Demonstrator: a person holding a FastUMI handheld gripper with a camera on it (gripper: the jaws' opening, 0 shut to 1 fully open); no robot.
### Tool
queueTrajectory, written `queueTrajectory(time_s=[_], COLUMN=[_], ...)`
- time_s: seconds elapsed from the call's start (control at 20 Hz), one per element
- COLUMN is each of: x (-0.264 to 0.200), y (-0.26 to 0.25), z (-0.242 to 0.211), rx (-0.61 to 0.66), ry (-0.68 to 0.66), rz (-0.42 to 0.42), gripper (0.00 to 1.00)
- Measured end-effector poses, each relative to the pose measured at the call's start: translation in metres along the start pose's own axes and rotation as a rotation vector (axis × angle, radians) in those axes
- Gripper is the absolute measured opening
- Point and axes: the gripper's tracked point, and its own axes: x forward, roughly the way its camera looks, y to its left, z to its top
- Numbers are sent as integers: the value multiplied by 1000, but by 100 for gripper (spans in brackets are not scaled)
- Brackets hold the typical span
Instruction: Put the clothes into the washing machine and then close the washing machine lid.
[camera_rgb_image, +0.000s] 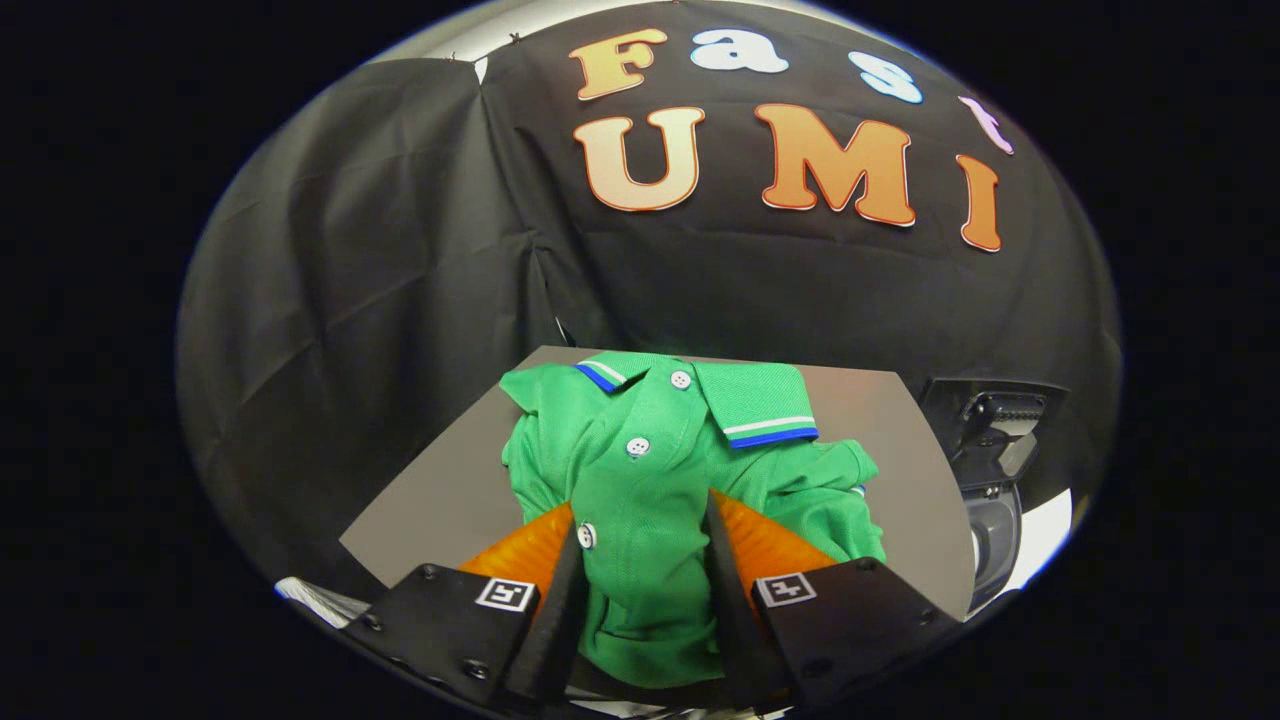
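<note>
The green polo shirt (650, 480) lay bunched between the two fingers of the gripper (640, 530), its button placket running up the gap between them. Both fingers (560, 580) pressed against the cloth from either side, so the gripper was closed on the shirt, with folds of fabric bulging out below and beside the tips. Three white buttons showed along the placket, the lowest one just beside the left finger. Ahead of the fingers the collar, trimmed in white and blue, was spread open. The shirt rested on a grey tabletop (440, 500), crumpled rather than flat. Beyond the table's right edge stood the washing machine (990, 460), dark with a round opening, well apart from the shirt. Black cloth hung behind everything
</note>
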Motion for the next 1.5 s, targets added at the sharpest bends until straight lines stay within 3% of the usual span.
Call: queueTrajectory(time_s=[0.05, 0.15, 0.2, 0.25, 0.4, 0.6, 0.9, 1.15, 1.5], x=[-2, -4, -5, -8, -25, -54, -109, -146, -179], y=[1, -1, -4, -10, -25, -50, -135, -221, -314], z=[1, 2, 4, 4, 3, 24, 59, 57, 49], rx=[6, 14, -1, -43, -114, -53, 67, 87, 175], ry=[-3, -4, -14, -21, -71, -138, -217, -240, -271], rz=[10, 32, 33, 17, -15, -20, -119, -264, -358], gripper=[51, 38, 37, 27, 19, 18, 18, 18, 18])
